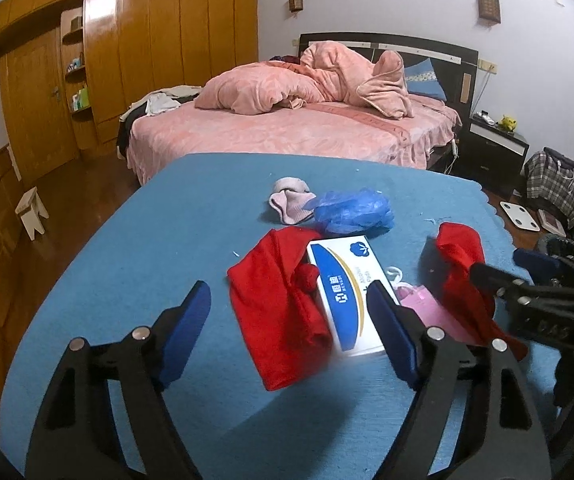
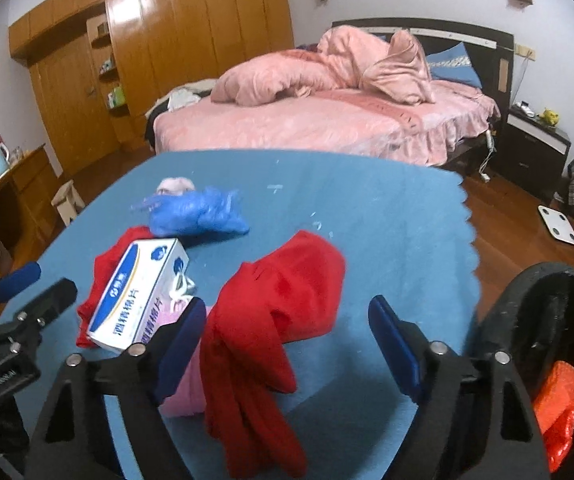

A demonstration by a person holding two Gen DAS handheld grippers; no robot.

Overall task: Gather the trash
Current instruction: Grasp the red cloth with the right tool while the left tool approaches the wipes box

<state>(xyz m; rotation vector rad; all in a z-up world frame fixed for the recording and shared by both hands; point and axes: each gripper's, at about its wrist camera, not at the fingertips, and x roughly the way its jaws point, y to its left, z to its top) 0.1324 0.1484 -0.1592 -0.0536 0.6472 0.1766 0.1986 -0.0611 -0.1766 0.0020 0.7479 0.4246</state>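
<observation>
Two open jaws, red cloth (image 2: 279, 320) between right pair

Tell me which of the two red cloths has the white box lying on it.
The red cloth between the left gripper's open fingers; the white box overlaps its edge. The other red cloth lies apart, toward the right gripper.
</observation>
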